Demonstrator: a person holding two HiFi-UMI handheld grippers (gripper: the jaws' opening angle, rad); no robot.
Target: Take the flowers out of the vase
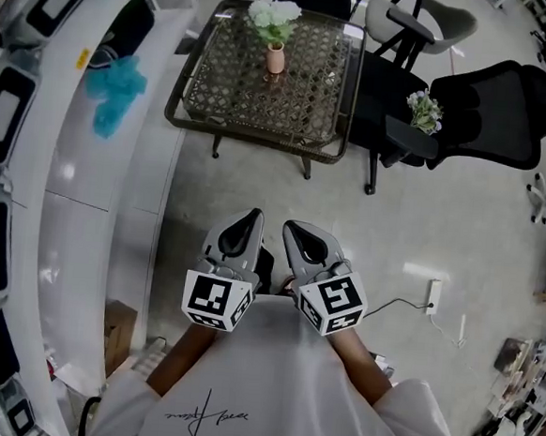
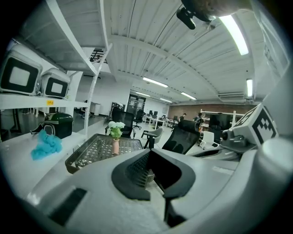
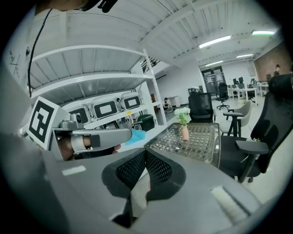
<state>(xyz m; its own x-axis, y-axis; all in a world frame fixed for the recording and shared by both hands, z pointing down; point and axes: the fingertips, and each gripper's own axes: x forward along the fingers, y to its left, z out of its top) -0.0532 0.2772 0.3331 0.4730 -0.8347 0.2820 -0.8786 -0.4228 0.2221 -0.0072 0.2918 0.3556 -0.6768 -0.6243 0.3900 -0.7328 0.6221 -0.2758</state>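
Left fingers: the grey left gripper [image 1: 251, 216] with black pads has its fingers pressed together, with nothing between them.
Right fingers: the matching right gripper [image 1: 297, 229], just beside the left one, also has its tips closed on each other and carries nothing.
Flowers: a bunch of white flowers with green leaves [image 1: 273, 17] stands upright in a small pink vase [image 1: 275, 60], well ahead of both pairs of fingertips and apart from them.
Surface: the vase stands on a dark wicker table with a glass top [image 1: 251, 141], near its far edge.
Room: a pale glossy floor [image 1: 348, 218] lies between the fingertips and the table. The gripper views show an open office with strip lights.
Left of the fingers: a curved white shelf [image 1: 87, 188] carries a crumpled teal cloth [image 1: 116, 85].
Right of the fingers: a black mesh office chair [image 1: 493, 112] stands beside the table with a second small bunch of pale flowers [image 1: 424, 109] on it. Nearer, a white power strip [image 1: 432, 295] lies on the floor.
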